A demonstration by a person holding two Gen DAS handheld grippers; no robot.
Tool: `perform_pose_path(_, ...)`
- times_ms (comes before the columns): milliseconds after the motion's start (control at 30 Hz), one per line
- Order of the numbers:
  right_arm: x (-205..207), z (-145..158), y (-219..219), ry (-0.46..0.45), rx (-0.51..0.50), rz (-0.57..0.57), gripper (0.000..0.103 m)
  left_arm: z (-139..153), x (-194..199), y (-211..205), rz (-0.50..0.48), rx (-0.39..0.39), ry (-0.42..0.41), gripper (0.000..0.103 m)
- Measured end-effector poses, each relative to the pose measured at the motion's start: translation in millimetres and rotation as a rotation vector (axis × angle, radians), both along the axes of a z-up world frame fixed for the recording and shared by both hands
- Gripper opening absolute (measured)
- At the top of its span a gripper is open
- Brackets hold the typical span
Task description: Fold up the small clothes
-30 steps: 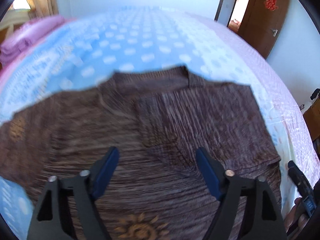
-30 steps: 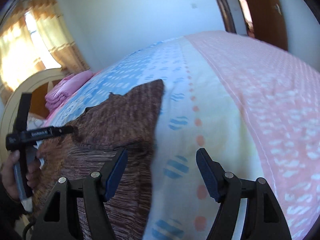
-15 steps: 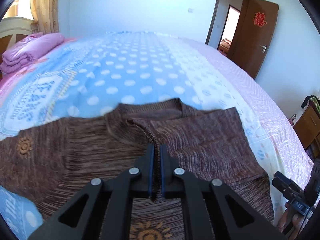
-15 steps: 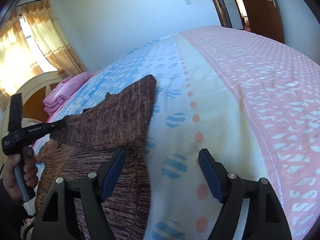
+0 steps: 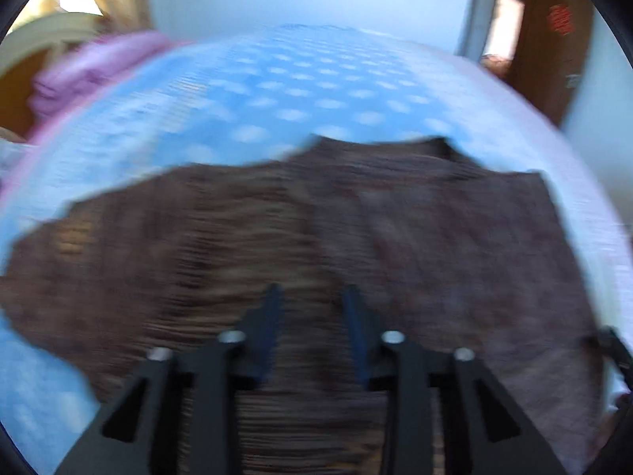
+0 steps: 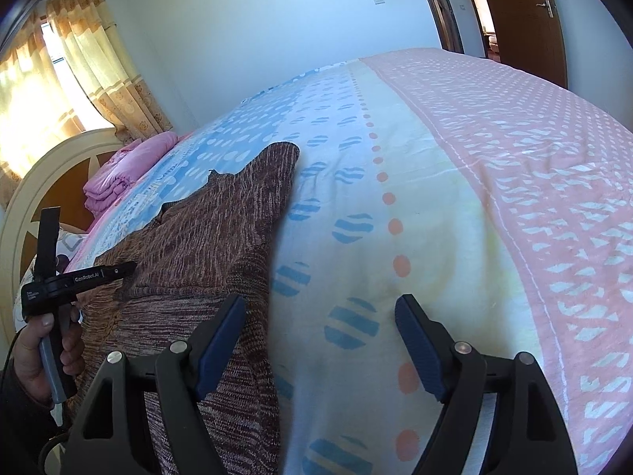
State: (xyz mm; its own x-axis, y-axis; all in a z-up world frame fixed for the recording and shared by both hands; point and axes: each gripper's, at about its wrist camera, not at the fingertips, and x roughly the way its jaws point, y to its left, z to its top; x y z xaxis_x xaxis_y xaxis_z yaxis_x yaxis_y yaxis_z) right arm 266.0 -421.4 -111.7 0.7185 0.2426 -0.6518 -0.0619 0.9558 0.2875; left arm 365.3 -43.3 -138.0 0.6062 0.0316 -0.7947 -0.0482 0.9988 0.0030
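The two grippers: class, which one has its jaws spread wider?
The right gripper: its blue pads stand far apart above the bedsheet, beside the brown sweater. The left gripper's jaws, just reopened, leave a narrower gap over the sweater.

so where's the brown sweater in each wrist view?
Left wrist: brown sweater fills the lower half, beyond the left gripper.
Right wrist: left of centre, under the right gripper's left finger.
Shared landmark: folded pink blanket at the bed's head.
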Motion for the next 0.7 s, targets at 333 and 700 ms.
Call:
perform_pose_path(333,38,68,99,-0.081,-0.031,0.360,0.079,6,9,1,0.004,0.023,-0.031,0.067)
perform_pose_path(700,110,3,88,0.152,0.020,0.257,0.070,-10,8,-30,-0.063,0.078,-0.015,0.096)
